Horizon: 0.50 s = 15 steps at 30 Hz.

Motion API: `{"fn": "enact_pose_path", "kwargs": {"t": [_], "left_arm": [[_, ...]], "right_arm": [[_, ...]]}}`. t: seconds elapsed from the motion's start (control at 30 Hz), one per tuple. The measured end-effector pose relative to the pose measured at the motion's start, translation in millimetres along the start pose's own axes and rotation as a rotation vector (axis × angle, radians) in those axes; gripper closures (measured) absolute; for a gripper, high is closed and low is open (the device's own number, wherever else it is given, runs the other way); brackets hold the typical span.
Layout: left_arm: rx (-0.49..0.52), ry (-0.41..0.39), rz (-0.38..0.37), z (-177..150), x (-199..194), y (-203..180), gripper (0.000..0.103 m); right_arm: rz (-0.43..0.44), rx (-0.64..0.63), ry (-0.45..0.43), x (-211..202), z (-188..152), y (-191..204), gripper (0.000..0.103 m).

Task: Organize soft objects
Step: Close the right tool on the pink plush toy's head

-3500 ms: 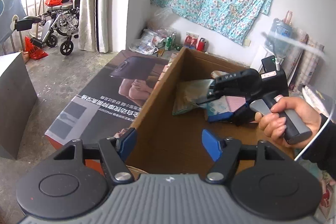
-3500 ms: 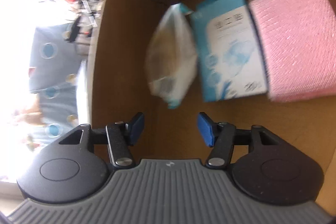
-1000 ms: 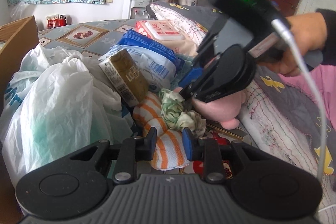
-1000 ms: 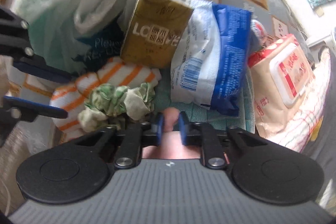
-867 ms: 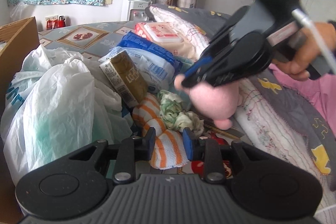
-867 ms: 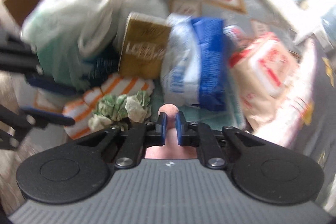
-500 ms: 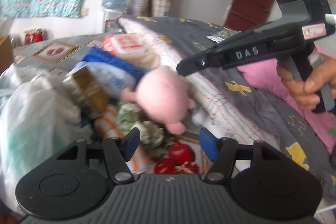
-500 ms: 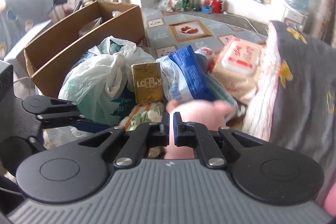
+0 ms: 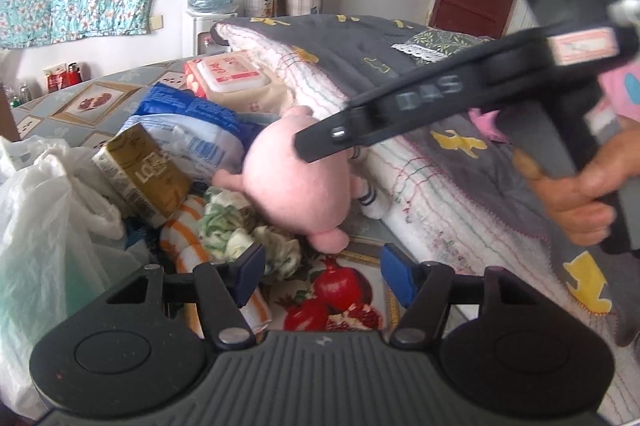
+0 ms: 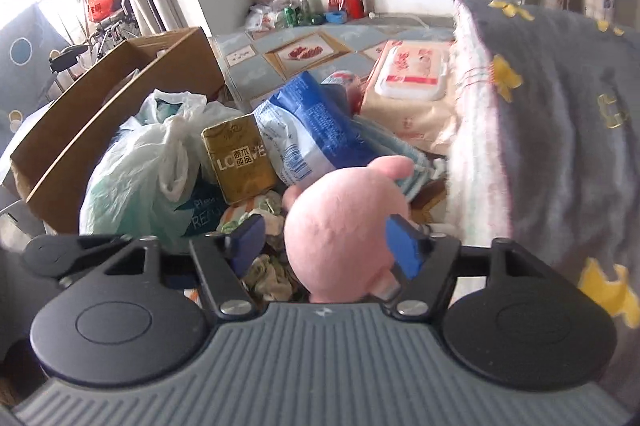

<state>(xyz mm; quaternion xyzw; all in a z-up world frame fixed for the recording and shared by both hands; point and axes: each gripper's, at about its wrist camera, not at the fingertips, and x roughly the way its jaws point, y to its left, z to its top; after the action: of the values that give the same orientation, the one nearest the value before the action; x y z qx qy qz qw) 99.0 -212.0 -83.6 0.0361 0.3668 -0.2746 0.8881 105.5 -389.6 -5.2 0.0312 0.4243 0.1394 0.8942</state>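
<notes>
- My right gripper (image 10: 324,240) has just been opening: the jaws stand wide around the pink plush toy (image 10: 344,226), which lies against one blue pad; the near-side blur hides any grip.
- My left gripper (image 9: 322,272) is spread, nothing between.
- Beyond sit the gold tissue pack (image 10: 240,158), blue-and-white packet (image 10: 308,122) and cardboard box (image 10: 120,82).

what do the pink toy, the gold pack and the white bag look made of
Pink toy: plush, matte fuzzy nap, probably stuffed.
Gold pack: seemingly glossy plastic film with printed lettering and sheen; contents unseen.
White bag: thin translucent plastic, crinkled, with knotted handles.
</notes>
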Motion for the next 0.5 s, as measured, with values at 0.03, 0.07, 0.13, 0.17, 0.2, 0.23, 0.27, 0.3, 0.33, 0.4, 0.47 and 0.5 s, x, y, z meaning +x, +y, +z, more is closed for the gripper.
{"fn": "enact_pose_path", "kwargs": {"t": [0.03,0.07,0.13,0.17,0.2,0.23,0.27,0.3,0.33,0.4,0.47,0.5], "left_arm": [[-0.003,0.001,0.005,-0.9,-1.0,2.3,0.038],[-0.009,0.005,0.010,-1.8,-1.6,5.3,0.038],[-0.026,0.012,0.016,-3.5,-2.5,11.4,0.038],[-0.034,0.014,0.016,-4.5,-3.3,14.2,0.038],[-0.038,0.017,0.019,-5.0,-3.8,15.9,0.038],[-0.040,0.018,0.021,-5.7,-4.7,17.5,0.038],[-0.040,0.016,0.023,-6.2,-6.0,18.3,0.038],[-0.039,0.015,0.026,-6.2,-7.3,18.3,0.038],[-0.038,0.012,0.029,-6.5,-8.9,18.3,0.038],[-0.037,0.005,0.026,-6.4,-13.1,17.0,0.038],[-0.036,-0.007,0.019,-6.1,-19.4,14.9,0.038],[-0.035,-0.015,0.014,-6.1,-23.3,13.9,0.038]], "right_arm": [[-0.009,0.002,0.015,10.1,1.4,0.7,0.028],[-0.036,-0.004,0.020,18.7,1.1,1.6,0.025],[-0.104,-0.030,0.035,33.2,0.9,3.6,0.021],[-0.130,-0.026,0.040,37.7,0.1,2.0,0.023],[-0.147,-0.013,0.043,40.7,-0.5,-1.4,0.028],[-0.135,0.018,0.035,40.6,-1.0,-7.1,0.030],[-0.118,0.062,0.025,38.2,-1.5,-13.8,0.031],[-0.100,0.106,0.019,35.4,-2.3,-21.3,0.033],[-0.073,0.157,0.010,31.8,-3.1,-29.0,0.034],[0.016,0.260,-0.021,21.6,-6.1,-44.1,0.036],[0.071,0.330,-0.059,8.5,-7.3,-53.2,0.037],[0.089,0.355,-0.072,1.1,-7.7,-55.3,0.037]]}}
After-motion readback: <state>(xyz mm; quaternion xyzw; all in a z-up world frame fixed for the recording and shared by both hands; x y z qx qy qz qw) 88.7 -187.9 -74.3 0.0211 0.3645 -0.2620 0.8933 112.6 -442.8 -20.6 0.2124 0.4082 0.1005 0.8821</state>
